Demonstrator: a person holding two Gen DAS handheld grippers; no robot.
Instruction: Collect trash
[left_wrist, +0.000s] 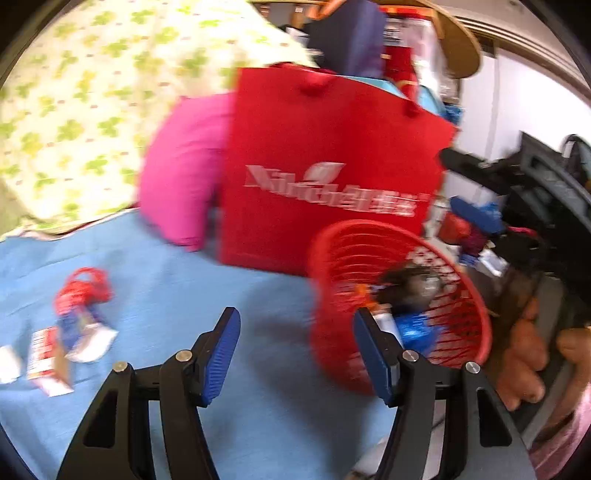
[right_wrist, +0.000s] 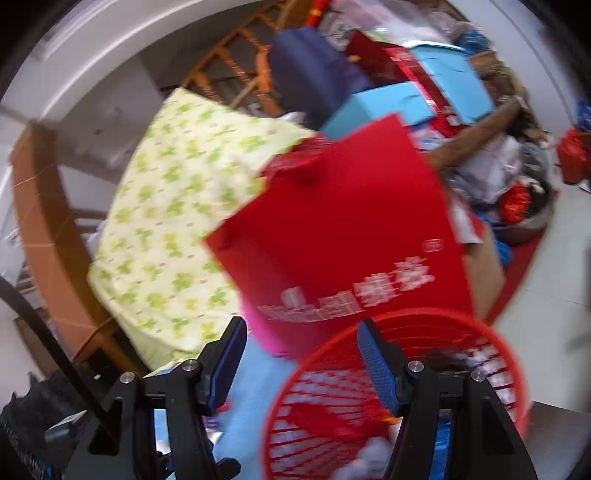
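Note:
A red slatted basket (left_wrist: 402, 295) stands on the blue cloth, holding a dark wad and blue wrapper; it also shows in the right wrist view (right_wrist: 402, 387). Crumpled wrappers and a red net (left_wrist: 74, 325) lie on the cloth (left_wrist: 166, 280) at the left. My left gripper (left_wrist: 295, 350) is open and empty, its right finger (left_wrist: 373, 354) in front of the basket's wall. My right gripper (right_wrist: 301, 365) is open and empty above the basket's near rim. The other gripper (left_wrist: 517, 195) shows at the right in the left wrist view, with a hand below it.
A red paper bag with white lettering (left_wrist: 325, 173) stands behind the basket, also in the right wrist view (right_wrist: 351, 236). A pink cushion (left_wrist: 181, 166) and a green-patterned quilt (left_wrist: 92, 103) lie behind. Boxes and clutter (right_wrist: 443, 85) pile at the back right.

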